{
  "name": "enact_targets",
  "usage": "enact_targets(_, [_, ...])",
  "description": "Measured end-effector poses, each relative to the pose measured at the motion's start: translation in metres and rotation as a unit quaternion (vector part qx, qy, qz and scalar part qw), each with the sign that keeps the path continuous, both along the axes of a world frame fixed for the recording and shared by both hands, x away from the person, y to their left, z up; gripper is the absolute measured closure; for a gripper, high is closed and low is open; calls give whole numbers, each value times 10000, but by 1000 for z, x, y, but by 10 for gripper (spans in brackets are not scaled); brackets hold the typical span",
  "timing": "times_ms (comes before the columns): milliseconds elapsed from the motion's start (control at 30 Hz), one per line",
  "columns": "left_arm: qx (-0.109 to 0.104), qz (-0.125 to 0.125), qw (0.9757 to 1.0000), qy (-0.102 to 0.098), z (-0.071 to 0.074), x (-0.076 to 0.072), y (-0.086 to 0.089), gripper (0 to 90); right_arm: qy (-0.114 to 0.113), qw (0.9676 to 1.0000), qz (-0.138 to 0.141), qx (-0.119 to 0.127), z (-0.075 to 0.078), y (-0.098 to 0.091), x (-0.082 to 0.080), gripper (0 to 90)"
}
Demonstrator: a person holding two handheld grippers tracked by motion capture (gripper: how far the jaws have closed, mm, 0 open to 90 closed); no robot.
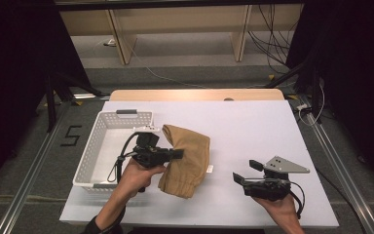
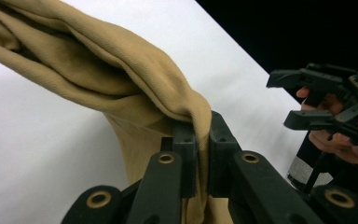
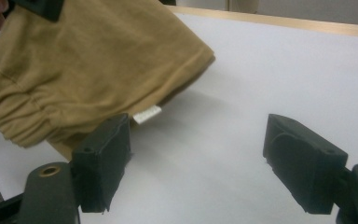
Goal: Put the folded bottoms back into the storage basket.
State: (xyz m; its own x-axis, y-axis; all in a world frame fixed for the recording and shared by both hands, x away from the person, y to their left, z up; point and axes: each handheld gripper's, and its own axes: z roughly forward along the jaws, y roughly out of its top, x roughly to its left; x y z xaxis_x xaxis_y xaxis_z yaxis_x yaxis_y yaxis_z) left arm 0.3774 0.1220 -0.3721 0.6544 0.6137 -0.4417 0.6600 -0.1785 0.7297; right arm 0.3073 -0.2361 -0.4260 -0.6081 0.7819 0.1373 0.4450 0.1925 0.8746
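Your left gripper (image 1: 175, 154) had its fingers clenched on the tan cloth (image 1: 187, 156); your right gripper (image 1: 246, 171) rested with fingers released beside it on the worktop (image 1: 253, 126).

Left gripper (image 1: 177, 154), held level, is clamped on a fold of the tan garment (image 1: 187, 158), which lies bunched on the white table (image 1: 253, 131) just beside the white perforated basket (image 1: 91, 151). A small white tag (image 1: 209, 169) sticks out at the garment's right edge. Right gripper (image 1: 246, 171) sits well apart to the right, jaws spread, nothing between them.
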Motion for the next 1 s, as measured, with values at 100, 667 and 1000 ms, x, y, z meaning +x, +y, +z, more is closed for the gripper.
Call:
enact_targets(100, [-77,54,9999,-62,7,0,7,846,3,10000,-1,-2,0,0,0,243])
enact_targets(667, [-369,341,9985,-236,30,0,41,845,2,10000,34,-47,-1,1,0,243])
enact_targets(1000, [-541,559,9965,-308,38,1,62,846,18,10000,33,-65,-2,1,1,243])
